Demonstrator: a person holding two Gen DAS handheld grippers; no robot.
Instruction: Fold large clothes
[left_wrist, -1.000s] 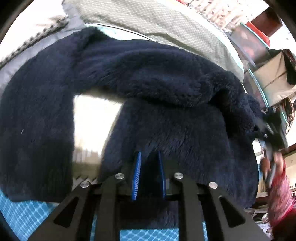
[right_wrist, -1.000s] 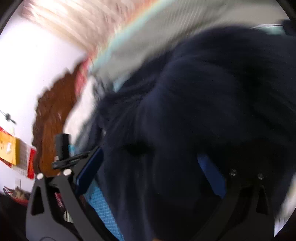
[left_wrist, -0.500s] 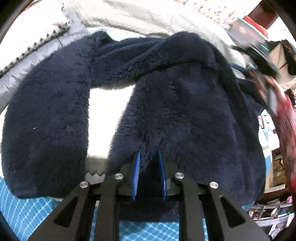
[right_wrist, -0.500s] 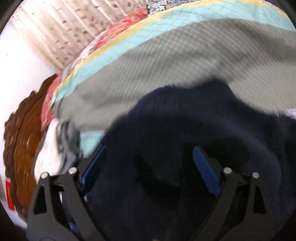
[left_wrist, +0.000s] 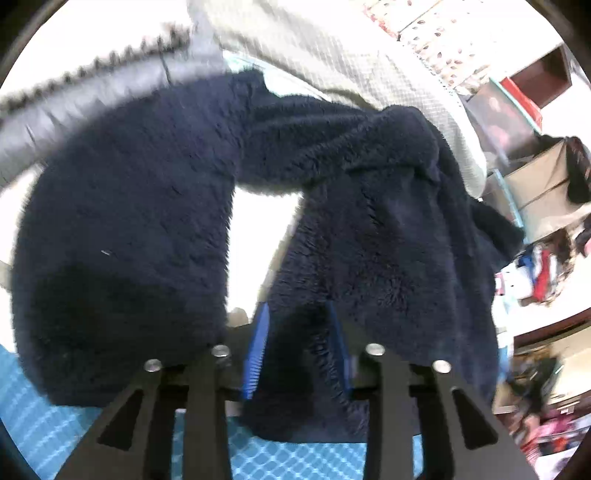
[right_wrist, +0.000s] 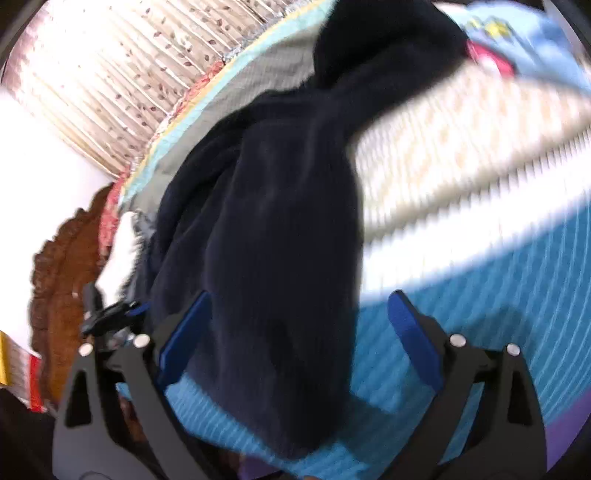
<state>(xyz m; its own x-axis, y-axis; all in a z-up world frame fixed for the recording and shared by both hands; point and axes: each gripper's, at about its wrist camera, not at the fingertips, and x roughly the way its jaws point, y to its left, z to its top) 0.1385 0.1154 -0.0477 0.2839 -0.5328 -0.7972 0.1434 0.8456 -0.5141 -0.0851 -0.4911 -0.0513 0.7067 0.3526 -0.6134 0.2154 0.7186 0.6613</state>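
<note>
A large dark navy fleece garment (left_wrist: 369, 229) lies spread on the bed; its left part (left_wrist: 125, 236) and right part are split by a pale gap. My left gripper (left_wrist: 297, 343) is shut on the garment's near hem, blue pads pinching the fleece. In the right wrist view the garment (right_wrist: 273, 236) runs as a long dark strip between the fingers. My right gripper (right_wrist: 299, 332) is open, its blue pads wide apart, the fabric lying between them untouched by the right pad (right_wrist: 413, 332).
A blue checked bedspread (left_wrist: 303, 458) lies under the garment, also in the right wrist view (right_wrist: 480, 295). A grey-green quilt (left_wrist: 354, 66) lies beyond. A carved wooden headboard (right_wrist: 62, 280) stands at left. Boxes and clutter (left_wrist: 535, 184) stand off the bed.
My right gripper has swung down along the garment to its near end, jaws still open. My left gripper keeps its grip; the garment's right side has bunched closer.
</note>
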